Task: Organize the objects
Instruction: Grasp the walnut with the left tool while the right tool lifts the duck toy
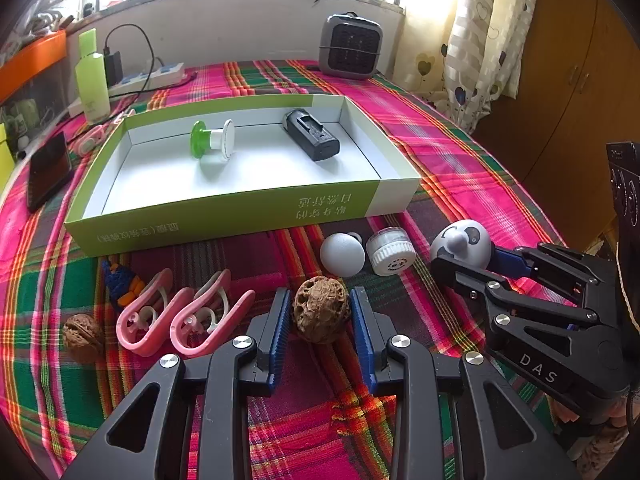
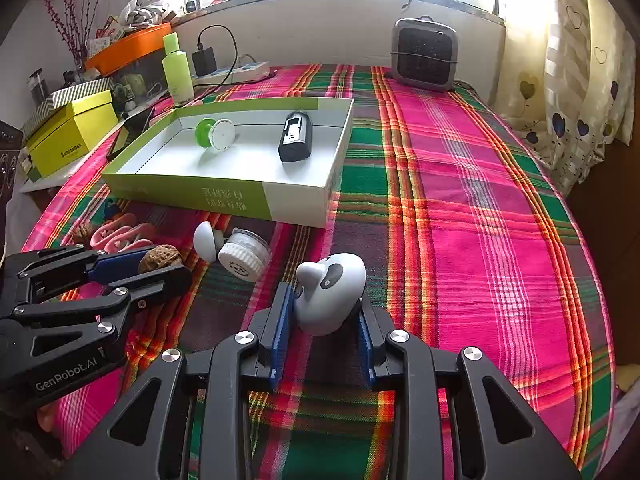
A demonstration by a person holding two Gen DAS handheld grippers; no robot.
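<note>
Blue-padded jaws of the left gripper [image 1: 320,312] are sitting nearest the lens, clamped on the wrinkled brown walnut [image 1: 321,309], pads pressing both flanks while the nut is resting on the pink-and-green plaid cloth [image 1: 460,148] close to the near edge of the bed. The right gripper [image 2: 326,312] is likewise gripping the rounded white-and-grey panda-faced toy [image 2: 332,292], also on the cloth, just right of the walnut's row. Both hands are holding steady, so the step in hand is judged to be a paired lift and carry into the shallow green-and-white cardboard box [image 1: 224,216], which is lying toward the middle of the cloth beyond the row. A green-and-white spool-shaped piece [image 1: 212,140] and a black rectangular device [image 1: 310,134] are already lying inside it. To do this well, each hand should be rising straight up before travelling, since the near wall of the box is standing between grip and floor. The walnut's bumpy shell is likely offering uneven contact, so pressure should be kept firm. The toy's smooth dome may be slipping forward out of the pads; keeping that gripper tilted down looks wise. Open floor between the two boxed pieces seems the safer drop zone. A grey ball [image 1: 343,254], a ribbed white jar [image 1: 390,254], two pink clips [image 1: 176,320] and a second walnut [image 1: 82,336] are still waiting outside along the near side.
</note>
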